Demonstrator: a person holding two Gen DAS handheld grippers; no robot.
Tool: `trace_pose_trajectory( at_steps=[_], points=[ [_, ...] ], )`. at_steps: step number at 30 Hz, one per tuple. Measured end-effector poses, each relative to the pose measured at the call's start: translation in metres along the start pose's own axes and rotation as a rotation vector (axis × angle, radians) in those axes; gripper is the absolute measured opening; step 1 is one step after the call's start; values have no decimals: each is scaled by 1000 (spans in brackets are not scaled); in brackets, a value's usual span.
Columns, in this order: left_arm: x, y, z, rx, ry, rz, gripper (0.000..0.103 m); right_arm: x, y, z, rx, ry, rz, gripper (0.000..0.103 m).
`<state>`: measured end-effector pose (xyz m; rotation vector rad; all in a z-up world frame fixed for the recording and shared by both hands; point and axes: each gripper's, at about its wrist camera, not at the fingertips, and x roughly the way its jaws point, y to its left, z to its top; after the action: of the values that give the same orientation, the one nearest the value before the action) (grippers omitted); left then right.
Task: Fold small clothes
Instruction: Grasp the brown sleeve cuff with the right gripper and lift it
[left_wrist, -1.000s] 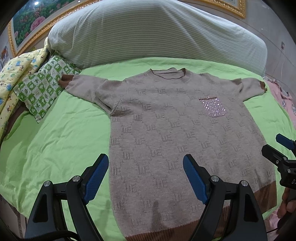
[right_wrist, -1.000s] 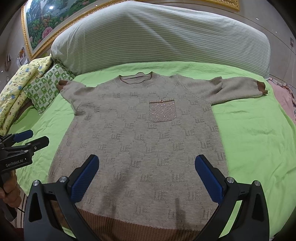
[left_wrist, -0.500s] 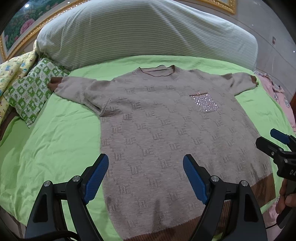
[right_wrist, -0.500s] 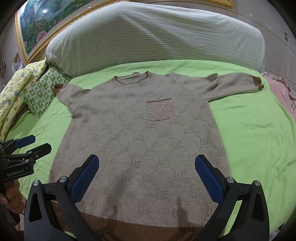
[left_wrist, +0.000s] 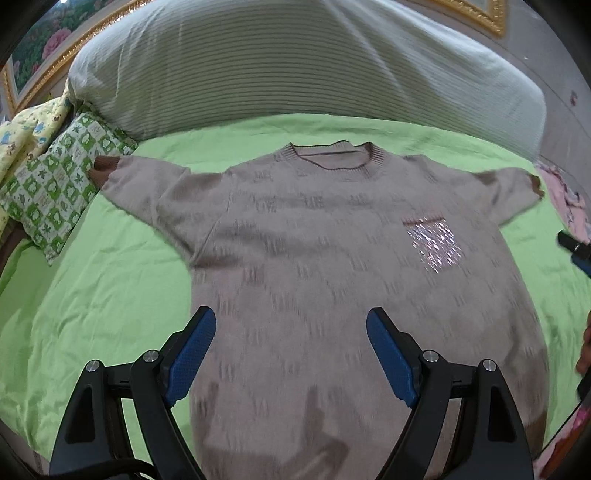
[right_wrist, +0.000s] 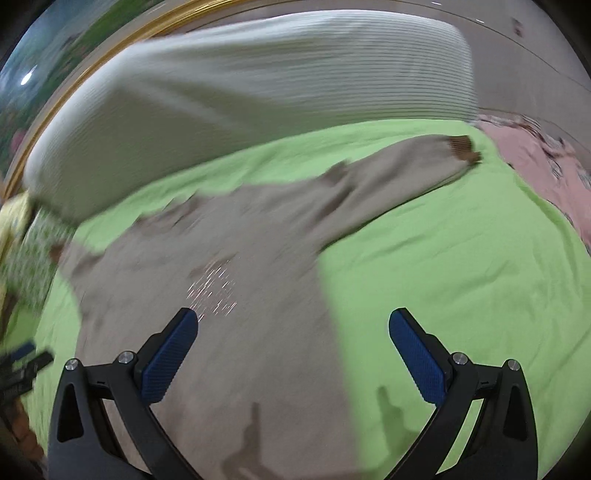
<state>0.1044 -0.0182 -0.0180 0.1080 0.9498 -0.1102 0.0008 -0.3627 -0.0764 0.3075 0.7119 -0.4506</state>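
A beige knit sweater (left_wrist: 314, 258) with brown cuffs and a sparkly chest pocket (left_wrist: 434, 243) lies flat, face up, on the green bed sheet (left_wrist: 92, 295). Both sleeves are spread out sideways. My left gripper (left_wrist: 291, 354) is open and empty above the sweater's lower left body. My right gripper (right_wrist: 291, 350) is open and empty above the sweater's right side edge; the sweater (right_wrist: 229, 295) shows blurred there, its right sleeve (right_wrist: 399, 177) reaching to the upper right. The right gripper's tip also shows at the right edge of the left wrist view (left_wrist: 576, 247).
A large striped grey pillow (left_wrist: 295, 66) lies across the head of the bed. A green checked cushion (left_wrist: 55, 184) and a yellow printed cloth (left_wrist: 22, 136) lie at the left. Pink cloth (right_wrist: 543, 166) lies at the bed's right edge.
Both grippers have moved forward over the sweater. The right gripper has swung right toward the right sleeve, and its view is blurred by motion. Both stay open.
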Motion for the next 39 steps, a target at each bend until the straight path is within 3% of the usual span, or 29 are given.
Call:
trace_pose_trajectory(
  at_steps=[8,12,15,20,23,24,25,26,28,32,34,36,39],
  points=[
    [56,-11,57,-76,37,11,84,67,-110,90,227,-41,-115,94],
    [86,-19,81,-86,49,30,84,101,-161,123,307,-46,-157,80],
    [108,-23,99,-99,55,47,84,130,-195,143,359,-26,-175,63],
    [142,-21,120,-124,74,64,84,167,-245,167,480,-11,-219,58],
    [165,-20,124,-127,99,85,84,188,-254,176,497,7,-182,54],
    [172,-19,125,-128,104,88,84,198,-255,178,487,34,-156,47],
    [184,-18,125,-126,123,98,84,201,-256,178,482,51,-148,25],
    [192,-17,124,-123,139,112,84,201,-257,179,480,55,-143,10],
    [209,-10,123,-129,172,150,84,178,-254,183,488,-13,-136,8],
    [219,4,119,-161,179,151,90,76,-207,208,436,-270,-39,7],
    [214,8,120,-158,180,151,90,43,-170,217,397,-325,73,7],
    [202,15,120,-188,170,124,90,13,-106,223,303,-352,240,7],
    [183,27,116,-234,160,61,90,8,-2,215,163,-289,487,7]
  ],
)
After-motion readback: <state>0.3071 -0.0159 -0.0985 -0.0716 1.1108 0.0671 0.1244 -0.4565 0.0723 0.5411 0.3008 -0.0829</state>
